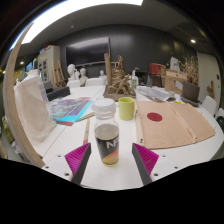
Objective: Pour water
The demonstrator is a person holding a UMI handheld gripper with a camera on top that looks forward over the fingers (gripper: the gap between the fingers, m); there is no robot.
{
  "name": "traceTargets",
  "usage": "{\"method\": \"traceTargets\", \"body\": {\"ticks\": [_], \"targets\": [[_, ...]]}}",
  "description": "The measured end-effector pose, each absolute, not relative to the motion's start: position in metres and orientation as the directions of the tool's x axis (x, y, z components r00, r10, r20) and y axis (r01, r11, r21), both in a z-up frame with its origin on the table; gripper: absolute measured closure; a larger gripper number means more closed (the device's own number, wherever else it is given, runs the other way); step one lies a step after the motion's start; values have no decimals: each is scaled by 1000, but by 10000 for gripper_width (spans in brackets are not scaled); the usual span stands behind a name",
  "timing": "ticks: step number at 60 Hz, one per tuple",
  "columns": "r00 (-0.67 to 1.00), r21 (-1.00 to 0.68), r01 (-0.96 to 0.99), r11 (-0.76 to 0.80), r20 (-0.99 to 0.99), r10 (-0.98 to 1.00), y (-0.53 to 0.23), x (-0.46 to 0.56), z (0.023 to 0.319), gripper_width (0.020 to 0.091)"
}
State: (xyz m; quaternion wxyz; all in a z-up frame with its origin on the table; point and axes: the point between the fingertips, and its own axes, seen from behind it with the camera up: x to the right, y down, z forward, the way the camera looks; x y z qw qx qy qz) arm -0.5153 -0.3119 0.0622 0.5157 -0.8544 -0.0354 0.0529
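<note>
White table [175, 150] carries it all. In the gripper view, your gripper [108, 160] stands wide with one dark bottle [106, 142] upright between the pink pads [78, 155], gaps either side, not yet grasped. One green cup [126, 108] waits beyond. Judging by this, nothing is poured; gripping, lifting and tipping remain.

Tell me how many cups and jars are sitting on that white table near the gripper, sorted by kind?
Dark-labelled jars: 1, the jar standing between the open fingers of the gripper
Yellow-green cups: 1, the green cup beyond the jar
White cups: 1, the white cup beside the green one
Total: 3, all on the table
</note>
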Motion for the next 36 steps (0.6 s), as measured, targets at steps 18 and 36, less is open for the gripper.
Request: {"method": "traceTargets", "body": {"ticks": [18,36], "targets": [[997,-915,10,-404,-19,69,-256,-529,48,689],[997,-905,17,-425,-18,80,-253,-533,53,857]]}}
